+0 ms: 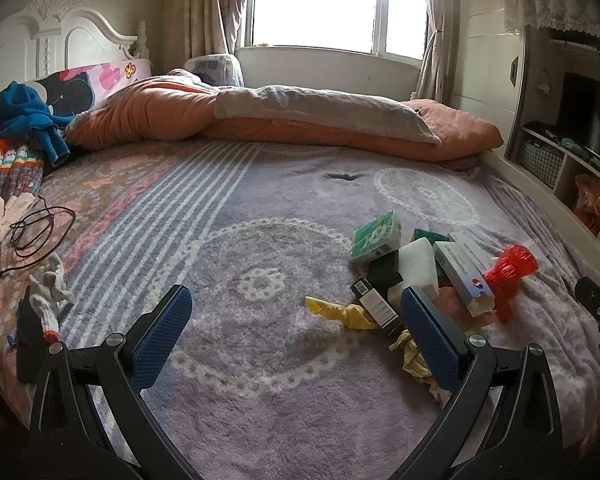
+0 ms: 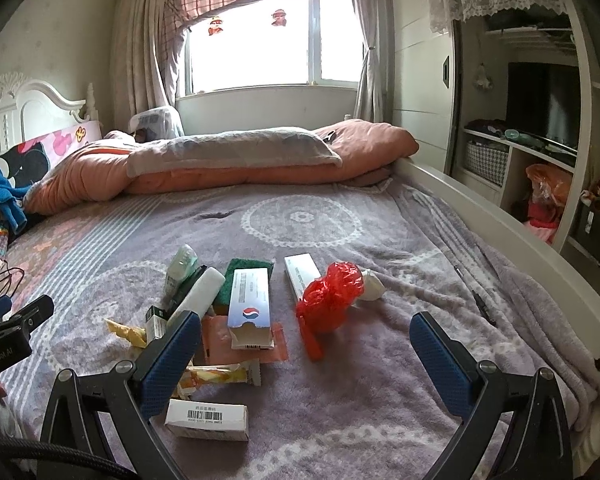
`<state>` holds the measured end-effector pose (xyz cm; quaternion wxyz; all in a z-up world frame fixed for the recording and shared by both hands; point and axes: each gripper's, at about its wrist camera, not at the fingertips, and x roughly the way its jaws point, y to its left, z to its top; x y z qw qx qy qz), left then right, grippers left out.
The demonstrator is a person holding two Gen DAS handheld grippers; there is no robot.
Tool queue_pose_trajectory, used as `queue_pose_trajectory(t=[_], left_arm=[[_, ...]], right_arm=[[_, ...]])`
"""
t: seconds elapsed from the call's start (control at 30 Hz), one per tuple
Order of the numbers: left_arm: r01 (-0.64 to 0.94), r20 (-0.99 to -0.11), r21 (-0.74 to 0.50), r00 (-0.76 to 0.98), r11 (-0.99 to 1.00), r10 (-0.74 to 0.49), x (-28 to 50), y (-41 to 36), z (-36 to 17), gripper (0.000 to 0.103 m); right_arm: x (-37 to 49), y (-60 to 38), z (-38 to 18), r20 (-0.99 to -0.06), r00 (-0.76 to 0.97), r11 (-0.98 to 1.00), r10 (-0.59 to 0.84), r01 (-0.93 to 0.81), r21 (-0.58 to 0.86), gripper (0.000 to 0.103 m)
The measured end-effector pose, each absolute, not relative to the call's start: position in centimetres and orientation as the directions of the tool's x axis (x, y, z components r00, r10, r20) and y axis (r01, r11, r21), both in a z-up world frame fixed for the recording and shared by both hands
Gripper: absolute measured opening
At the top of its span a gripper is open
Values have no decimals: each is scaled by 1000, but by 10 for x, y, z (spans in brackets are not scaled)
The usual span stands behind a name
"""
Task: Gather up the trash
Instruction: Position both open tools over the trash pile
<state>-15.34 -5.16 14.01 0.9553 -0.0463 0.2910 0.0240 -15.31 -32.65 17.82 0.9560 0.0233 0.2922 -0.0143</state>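
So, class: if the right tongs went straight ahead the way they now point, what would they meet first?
Probably the red plastic bag, which lies just ahead between the open right tongs, slightly left of centre. Depth is unclear, so they might touch the purple blanket first.

Your only light is daylight from the window [image 1: 332,8] at the top centre of both views, and it is blown out to plain white there. It leaves the bed blanket [image 2: 340,240] evenly, softly lit with faint shadows. You get strong fisheye bending and dark vignetting at the corners, and slight softness toward the edges; the centre stays sharp.
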Motion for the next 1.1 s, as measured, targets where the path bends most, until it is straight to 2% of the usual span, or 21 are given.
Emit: queue_pose_trajectory(t=[1.1], left_arm=[[-87, -568, -50, 822, 995, 43, -148, -50, 130, 103]], right_arm=[[-146, -323, 168, -587, 810, 999, -4, 24, 27, 103]])
